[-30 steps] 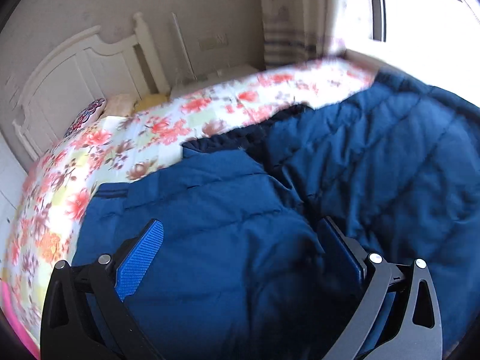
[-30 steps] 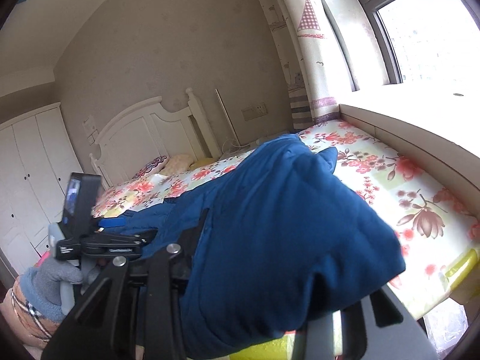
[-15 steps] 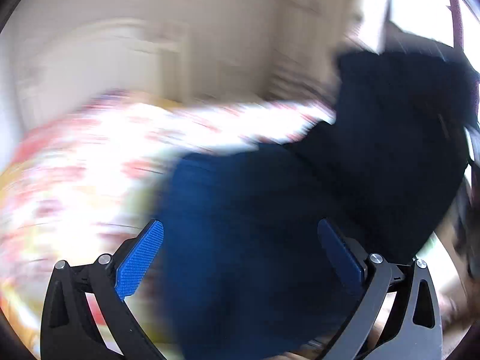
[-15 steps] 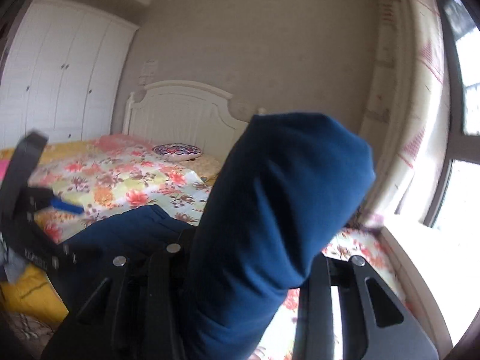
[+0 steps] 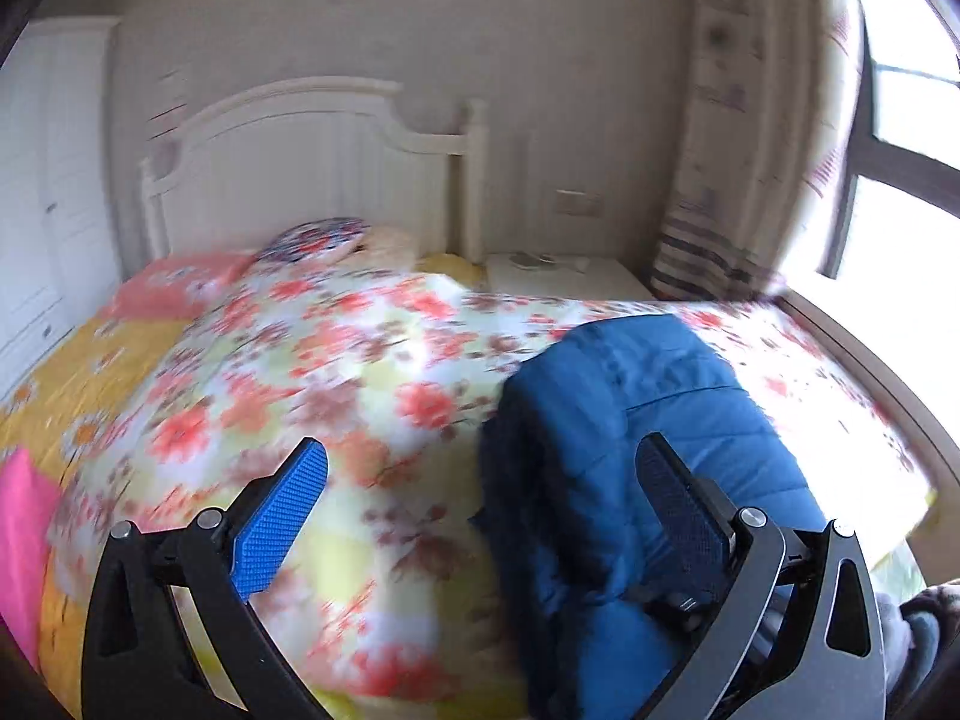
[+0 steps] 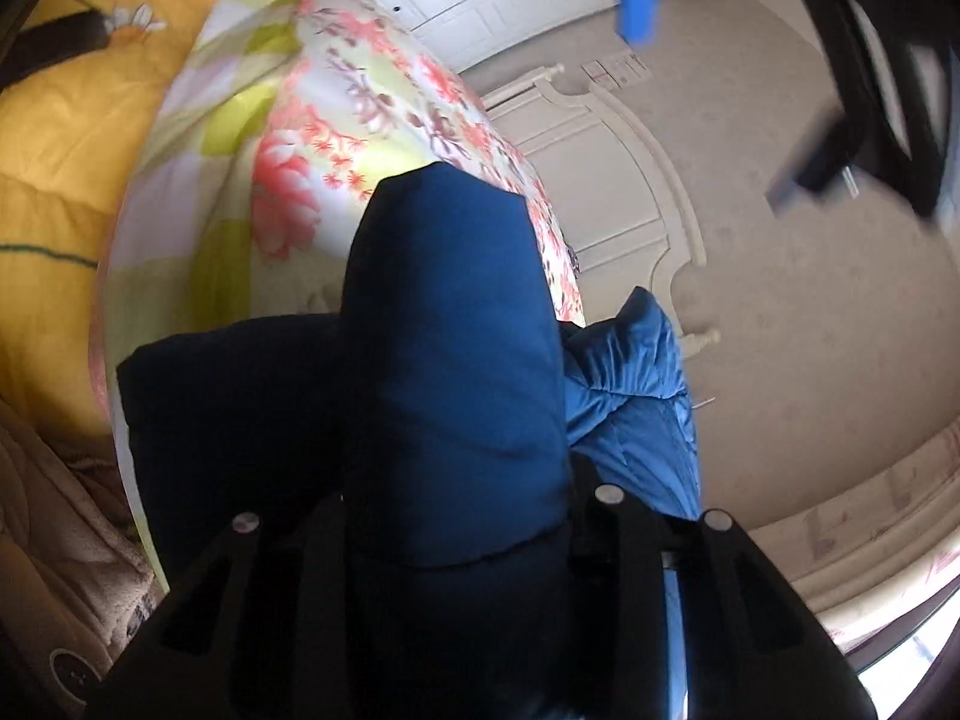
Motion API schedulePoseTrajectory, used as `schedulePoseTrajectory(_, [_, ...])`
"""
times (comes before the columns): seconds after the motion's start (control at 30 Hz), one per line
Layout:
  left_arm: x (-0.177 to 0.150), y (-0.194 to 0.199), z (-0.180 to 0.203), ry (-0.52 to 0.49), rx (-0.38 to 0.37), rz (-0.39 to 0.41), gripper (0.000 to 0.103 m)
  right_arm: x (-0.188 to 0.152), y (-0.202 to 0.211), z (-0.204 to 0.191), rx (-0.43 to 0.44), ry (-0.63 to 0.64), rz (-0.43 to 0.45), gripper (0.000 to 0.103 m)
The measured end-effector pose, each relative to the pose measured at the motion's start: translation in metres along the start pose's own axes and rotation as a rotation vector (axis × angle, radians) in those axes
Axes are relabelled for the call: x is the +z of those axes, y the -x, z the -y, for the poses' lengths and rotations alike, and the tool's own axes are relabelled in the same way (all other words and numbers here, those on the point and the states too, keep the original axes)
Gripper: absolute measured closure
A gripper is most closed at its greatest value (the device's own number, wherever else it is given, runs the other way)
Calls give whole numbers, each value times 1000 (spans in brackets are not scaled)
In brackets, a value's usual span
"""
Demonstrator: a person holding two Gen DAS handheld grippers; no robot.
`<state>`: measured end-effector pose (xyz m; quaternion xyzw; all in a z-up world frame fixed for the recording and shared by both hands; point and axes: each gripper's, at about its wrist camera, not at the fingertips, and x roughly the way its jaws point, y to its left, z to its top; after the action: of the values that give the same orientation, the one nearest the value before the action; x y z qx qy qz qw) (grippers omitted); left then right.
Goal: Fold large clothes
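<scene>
Right tongs (image 6: 456,516) pinched on thick fold of blue jacket (image 6: 450,360), bulk bunched ahead of the fingers. Left tongs (image 5: 486,516) spread wide, empty, over the bed (image 5: 336,372); jacket (image 5: 648,432) draped at the bed's right side, just beside the right pad (image 5: 678,498). Advisable: bring left tongs onto a free jacket edge, pinch through all layers, spread flat on quilt before folding. Padding slippery; grip deep.
</scene>
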<state>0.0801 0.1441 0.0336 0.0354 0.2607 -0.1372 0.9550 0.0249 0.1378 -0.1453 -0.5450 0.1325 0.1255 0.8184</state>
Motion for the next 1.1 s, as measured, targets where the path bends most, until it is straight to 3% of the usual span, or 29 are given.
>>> schedulePoseTrajectory(0.13, [38, -48, 64, -169, -124, -71, 4, -4, 0, -3, -18, 14, 9, 69])
schedulePoseTrajectory(0.23, [52, -100, 101, -308, -36, -140, 4, -10, 4, -4, -24, 12, 29, 68])
schedulePoseTrajectory(0.3, [52, -131, 104, -338, 14, -184, 4, -14, 10, -5, -13, 13, 62, 68])
schedulePoseTrajectory(0.4, [30, -178, 87, -305, 72, -251, 4, -24, 22, -9, 23, 8, 117, 68])
schedulePoseTrajectory(0.5, [1, -197, 55, -152, -32, -230, 4, -32, 28, -12, 73, 47, 125, 67])
schedulePoseTrajectory(0.63, [-6, -198, 45, -96, -19, -249, 4, -46, 42, 6, 216, 11, 150, 64])
schedulePoseTrajectory(0.7, [-7, -197, 47, -111, -4, -238, 4, -59, 62, 21, 347, -28, 207, 39])
schedulePoseTrajectory(0.77, [-7, -200, 45, -99, -19, -248, 4, -78, 86, 36, 485, -72, 268, 21])
schedulePoseTrajectory(0.83, [-7, -203, 41, -83, -32, -254, 4, -100, 104, 59, 558, -157, 301, 21])
schedulePoseTrajectory(0.93, [-7, -199, 41, -84, -28, -245, 4, -120, 107, 98, 549, -341, 322, 22])
schedulePoseTrajectory(1.03, [-8, -196, 43, -93, -3, -227, 4, -107, 93, 141, 480, -540, 310, 32])
schedulePoseTrajectory(1.1, [-8, -192, 44, -96, 22, -212, 4, -100, 74, 152, 457, -630, 255, 50])
